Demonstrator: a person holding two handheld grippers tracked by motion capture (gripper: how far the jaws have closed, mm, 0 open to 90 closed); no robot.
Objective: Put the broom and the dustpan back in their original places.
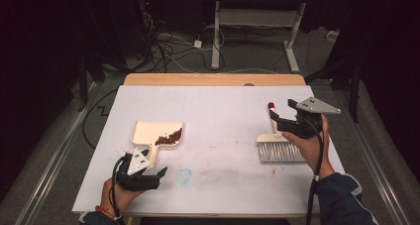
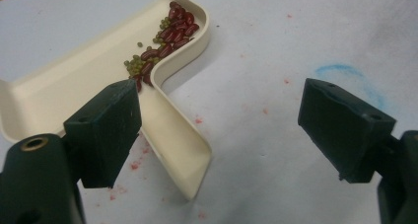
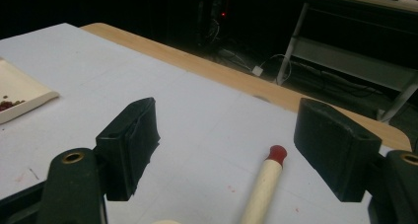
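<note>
Brush [image 1: 278, 146] flat on white table cover [image 1: 218, 111], right side, red-tipped handle [image 3: 266, 179] pointing away. Right gripper [image 1: 275, 120] just above handle, jaws wide, nothing held. Dustpan [image 1: 157, 136] with beans [image 2: 165, 41] lies left; left gripper [image 1: 158, 174] wide, empty, beside its handle.

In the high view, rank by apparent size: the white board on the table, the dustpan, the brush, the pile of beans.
1. White board, by far the largest.
2. Dustpan and brush: too alike to rank, and the right gripper covers part of the brush handle.
3. Pile of beans, smallest.
</note>
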